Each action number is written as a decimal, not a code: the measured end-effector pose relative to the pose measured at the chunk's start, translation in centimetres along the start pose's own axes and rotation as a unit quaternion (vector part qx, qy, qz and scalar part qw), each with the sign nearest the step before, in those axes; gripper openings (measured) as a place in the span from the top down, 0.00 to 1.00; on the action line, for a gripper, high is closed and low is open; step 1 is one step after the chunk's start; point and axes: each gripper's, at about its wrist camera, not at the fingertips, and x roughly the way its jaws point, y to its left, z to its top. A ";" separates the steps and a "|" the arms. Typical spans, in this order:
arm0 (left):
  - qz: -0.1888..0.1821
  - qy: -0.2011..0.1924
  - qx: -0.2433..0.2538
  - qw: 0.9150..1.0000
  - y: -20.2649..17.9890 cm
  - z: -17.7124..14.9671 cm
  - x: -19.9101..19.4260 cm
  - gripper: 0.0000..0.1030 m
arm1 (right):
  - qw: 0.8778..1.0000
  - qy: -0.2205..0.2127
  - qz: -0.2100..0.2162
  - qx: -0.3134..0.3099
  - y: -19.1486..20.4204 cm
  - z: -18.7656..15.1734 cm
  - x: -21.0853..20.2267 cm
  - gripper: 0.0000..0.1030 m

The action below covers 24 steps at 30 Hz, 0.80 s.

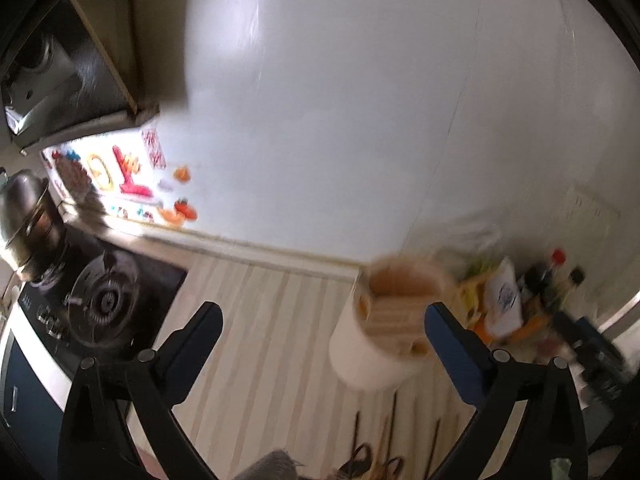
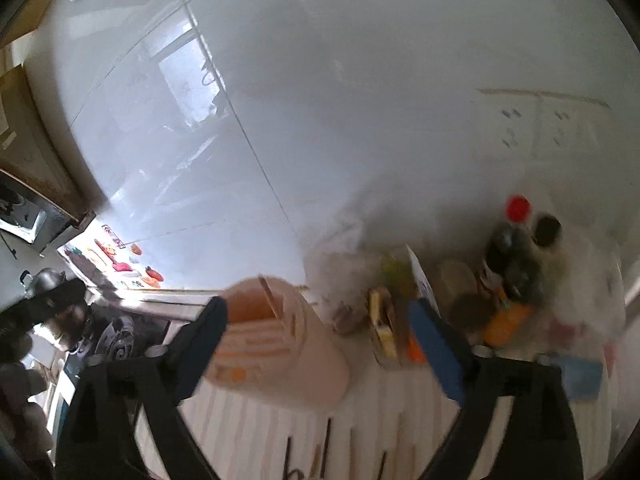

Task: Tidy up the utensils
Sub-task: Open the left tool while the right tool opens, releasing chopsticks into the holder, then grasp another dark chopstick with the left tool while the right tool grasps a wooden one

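Observation:
A white utensil holder [image 1: 376, 344] with a wooden divided top stands upright on the striped counter, blurred. My left gripper [image 1: 324, 320] is open, its blue fingers wide apart, with the holder just inside the right finger and nothing gripped. Dark thin utensils [image 1: 384, 440] lie on the counter below the holder. In the right wrist view the same holder [image 2: 276, 344] sits beside the left finger of my right gripper [image 2: 320, 328], which is open and holds nothing. Dark utensils [image 2: 320, 452] lie near the bottom edge there.
A gas stove [image 1: 104, 300] with a steel pot [image 1: 28, 220] sits at the left. Bottles [image 2: 516, 256], packets [image 2: 384, 320] and bags crowd the counter's right end. A white tiled wall [image 1: 360, 100] backs the counter. Striped counter [image 1: 260, 340] lies between stove and holder.

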 end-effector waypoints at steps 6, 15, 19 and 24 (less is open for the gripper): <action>0.010 0.057 0.037 0.998 -1.0 -6.2 3.3 0.00 | 0.999 0.029 -0.044 0.012 -2.4 -5.0 -0.5 0.02; 0.009 0.192 0.074 0.979 -3.4 -15.0 11.1 0.02 | 0.978 0.193 -0.071 0.041 -6.1 -13.9 5.7 0.51; -0.004 0.255 0.081 0.964 -4.1 -17.9 14.6 0.26 | 0.962 0.256 -0.074 0.058 -7.4 -17.7 8.5 0.75; -0.008 0.303 0.074 0.950 -4.0 -20.4 17.9 0.45 | 0.948 0.305 -0.037 0.081 -7.8 -20.2 10.7 0.80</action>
